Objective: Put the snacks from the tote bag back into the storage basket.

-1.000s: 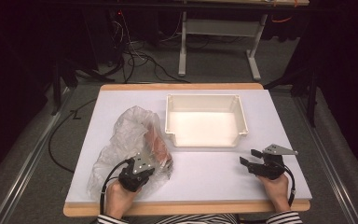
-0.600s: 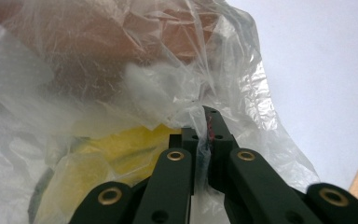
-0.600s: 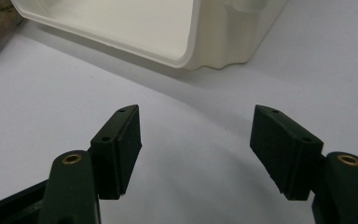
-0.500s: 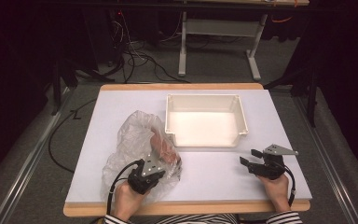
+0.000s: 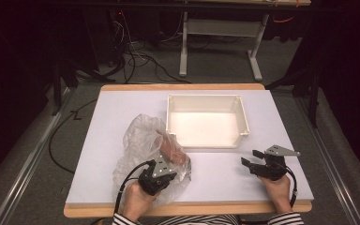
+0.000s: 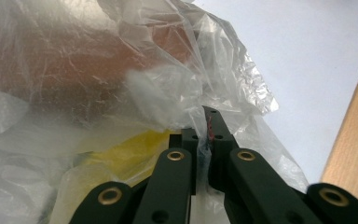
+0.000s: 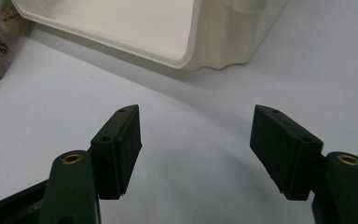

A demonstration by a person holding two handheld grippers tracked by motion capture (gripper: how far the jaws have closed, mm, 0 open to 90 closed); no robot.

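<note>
A crumpled clear plastic bag (image 5: 140,133) lies on the white table left of the tray, with something reddish-brown (image 5: 171,149) inside it. My left gripper (image 5: 168,163) sits at the bag's near right edge. In the left gripper view its jaws (image 6: 206,126) are shut on a fold of the bag's film (image 6: 98,70), and a yellow item (image 6: 121,149) shows through the plastic. My right gripper (image 5: 251,158) rests near the front right of the table. Its jaws (image 7: 196,135) stand wide open with only bare table between them.
A cream plastic tray (image 5: 206,97) stands at the middle back of the table, and its near corner (image 7: 191,42) shows ahead of the right gripper. The wooden table edge (image 6: 349,140) runs close to the left gripper. Cables and a desk frame lie on the floor beyond.
My left gripper has moved to the right, dragging the bag with it toward the tray's near left corner. The right gripper has stayed put.
</note>
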